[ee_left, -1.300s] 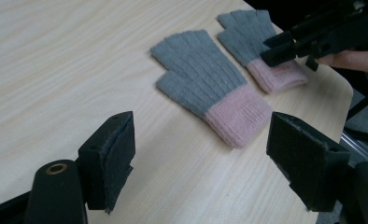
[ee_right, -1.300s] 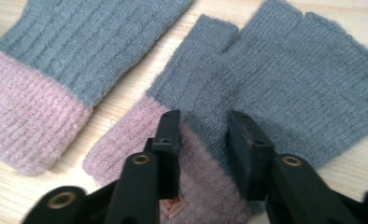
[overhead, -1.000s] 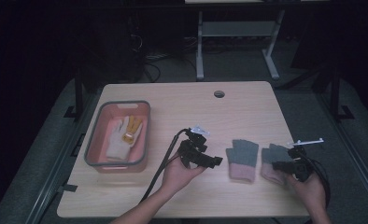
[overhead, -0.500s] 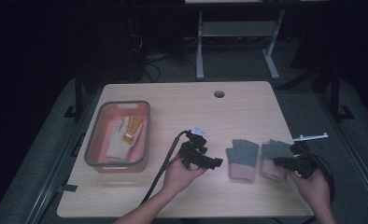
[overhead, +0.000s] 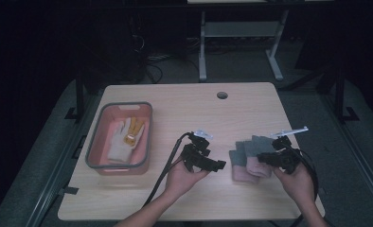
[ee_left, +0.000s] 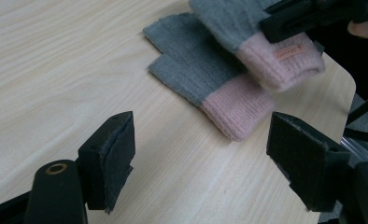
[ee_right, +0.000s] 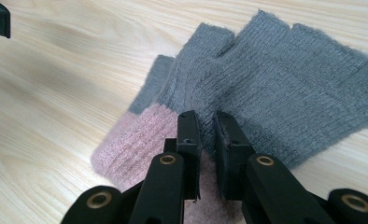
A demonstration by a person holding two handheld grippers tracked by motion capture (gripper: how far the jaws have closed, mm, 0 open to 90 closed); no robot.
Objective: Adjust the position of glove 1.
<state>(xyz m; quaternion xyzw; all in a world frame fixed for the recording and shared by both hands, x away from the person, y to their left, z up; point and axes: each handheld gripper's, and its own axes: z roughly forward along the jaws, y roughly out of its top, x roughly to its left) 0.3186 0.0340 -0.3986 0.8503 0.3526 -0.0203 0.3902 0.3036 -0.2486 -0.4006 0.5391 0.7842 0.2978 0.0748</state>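
Grey-and-pink gloves, one pair: the upper glove is lying partly across the lower glove at the right front of the wooden table, grey finger parts pointing away from the person, pink cuffs toward the front edge. Right gripper: its jaws are standing nearly together and pinching a fold of the upper glove at the seam between grey knit and pink cuff; in the left gripper view that pink cuff, bearing a small label, is hanging clear of the tabletop above the lower glove's cuff. The lower glove is lying flat on the wood. Left gripper: jaws are standing wide apart with nothing between them, pointing toward the pair and sitting just beside it, the lower glove's cuff near the gap; the hand is holding it near the table's middle front. Pink bin with grey rim: resting at the table's left, well apart from the pair, and containing a light work glove with orange fingers.
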